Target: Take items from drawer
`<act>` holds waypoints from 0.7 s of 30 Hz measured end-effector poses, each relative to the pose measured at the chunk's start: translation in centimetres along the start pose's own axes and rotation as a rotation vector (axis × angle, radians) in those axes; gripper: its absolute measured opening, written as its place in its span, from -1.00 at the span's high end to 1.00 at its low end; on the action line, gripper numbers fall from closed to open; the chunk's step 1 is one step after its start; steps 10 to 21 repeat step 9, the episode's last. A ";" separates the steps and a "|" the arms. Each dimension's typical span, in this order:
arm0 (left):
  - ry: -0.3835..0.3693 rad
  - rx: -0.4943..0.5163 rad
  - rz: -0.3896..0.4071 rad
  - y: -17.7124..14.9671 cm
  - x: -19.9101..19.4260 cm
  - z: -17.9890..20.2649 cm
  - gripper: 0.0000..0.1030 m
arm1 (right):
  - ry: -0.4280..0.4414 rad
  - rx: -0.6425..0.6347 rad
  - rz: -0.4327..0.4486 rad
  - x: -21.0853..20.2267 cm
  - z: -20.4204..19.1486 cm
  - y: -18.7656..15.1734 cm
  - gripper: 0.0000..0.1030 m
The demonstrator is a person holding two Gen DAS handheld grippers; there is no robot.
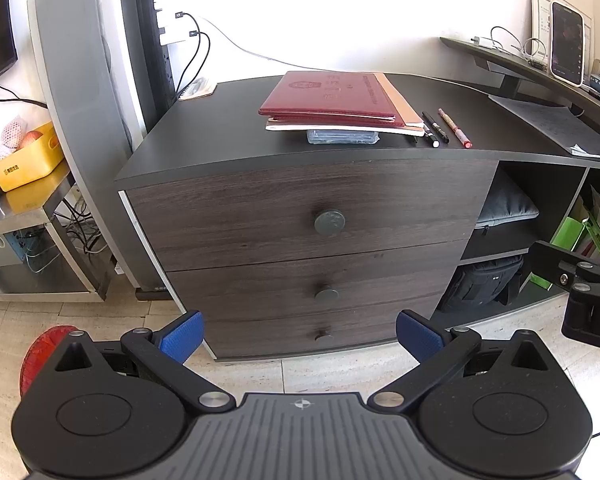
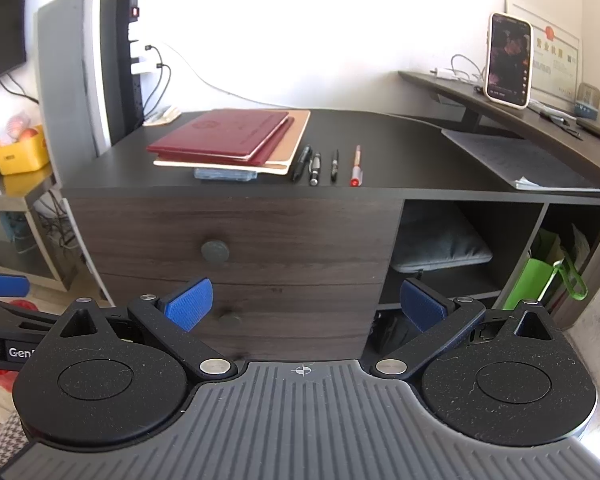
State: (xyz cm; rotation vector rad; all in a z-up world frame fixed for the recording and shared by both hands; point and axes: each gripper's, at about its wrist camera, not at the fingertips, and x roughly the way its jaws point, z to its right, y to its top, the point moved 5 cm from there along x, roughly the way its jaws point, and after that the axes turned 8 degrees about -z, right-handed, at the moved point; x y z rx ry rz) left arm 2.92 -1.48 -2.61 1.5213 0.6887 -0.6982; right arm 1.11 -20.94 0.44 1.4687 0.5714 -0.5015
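A dark wood drawer unit stands ahead with three shut drawers. The top drawer (image 1: 300,208) has a round knob (image 1: 329,222), also in the right wrist view (image 2: 215,251). On top lie red booklets (image 1: 328,96) over a notebook and a clear case (image 1: 342,136), with several pens (image 1: 446,126) beside them. My left gripper (image 1: 298,336) is open and empty, back from the drawer fronts at bottom-drawer height. My right gripper (image 2: 305,304) is open and empty, facing the middle drawer (image 2: 240,300). The drawers' insides are hidden.
A grey tower and power strip (image 1: 156,40) stand left of the unit. A yellow bin (image 1: 26,164) sits on a metal table at left. Open shelves at right hold a grey pouch (image 2: 440,248) and green bag (image 2: 532,280). A phone (image 2: 508,60) stands on the raised shelf.
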 end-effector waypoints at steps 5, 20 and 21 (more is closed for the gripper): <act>-0.011 0.002 0.025 0.1 -0.3 0.0 -0.98 | 0.001 -0.004 -0.002 0.1 -0.1 0.0 -0.99; -0.016 -0.005 0.029 0.2 -0.2 0.0 -0.98 | 0.001 -0.003 -0.004 0.1 -0.1 -0.1 -0.99; -0.016 -0.005 0.029 0.2 -0.2 0.0 -0.98 | 0.001 -0.003 -0.004 0.1 -0.1 -0.1 -0.99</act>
